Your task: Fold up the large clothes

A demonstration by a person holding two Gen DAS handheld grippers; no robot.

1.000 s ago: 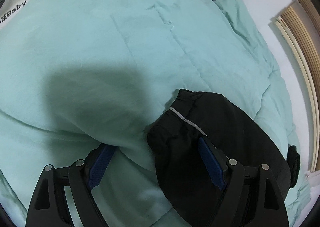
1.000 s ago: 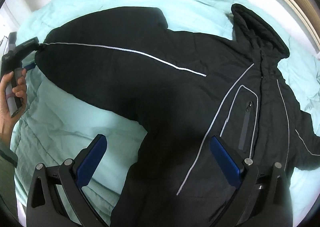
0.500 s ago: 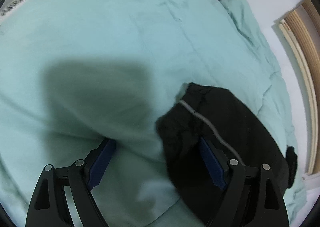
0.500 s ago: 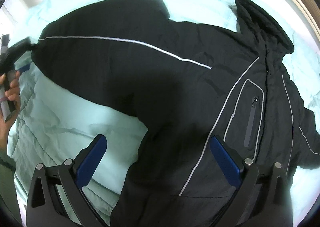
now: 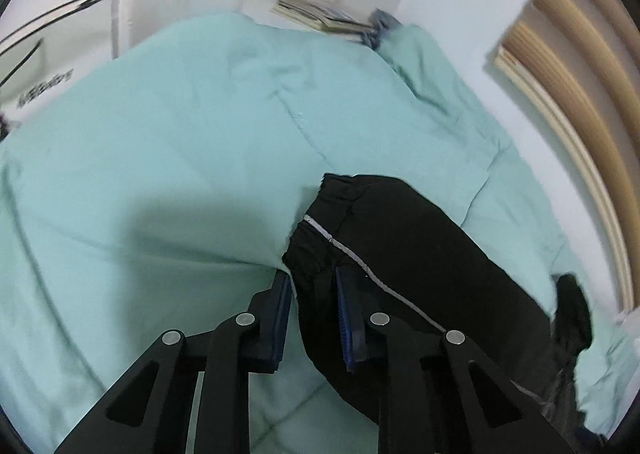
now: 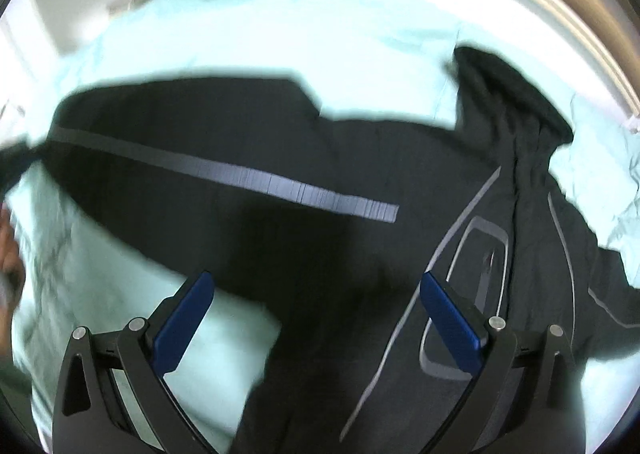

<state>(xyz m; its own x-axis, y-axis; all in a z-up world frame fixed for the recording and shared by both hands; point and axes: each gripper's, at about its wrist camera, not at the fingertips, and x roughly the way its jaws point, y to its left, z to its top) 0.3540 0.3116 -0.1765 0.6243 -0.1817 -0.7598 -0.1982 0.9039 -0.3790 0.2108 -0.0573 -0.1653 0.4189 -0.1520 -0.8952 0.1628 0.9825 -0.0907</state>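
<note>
A black jacket (image 6: 320, 254) with thin grey stripes lies spread on a mint duvet (image 6: 280, 33), its hood (image 6: 512, 93) at the upper right. In the left wrist view its long sleeve (image 5: 420, 254) ends in a gathered cuff (image 5: 316, 238). My left gripper (image 5: 310, 278) has the cuff between its blue pads; its jaws are closing and pinch the fabric. In the right wrist view the sleeve tip blurs at the far left, beside a person's hand (image 6: 8, 254). My right gripper (image 6: 316, 282) hovers open over the jacket's body, holding nothing.
The duvet (image 5: 160, 133) covers the whole bed. A stack of books (image 5: 320, 17) lies on a white shelf past the far end. Curved wooden slats (image 5: 580, 93) line the bed's right side. A white printed box (image 5: 44, 89) is at the left.
My left gripper went from wide open to nearly shut around the sleeve cuff and rose, lifting it. The right view shifted slightly and blurred; its gripper stayed open.
</note>
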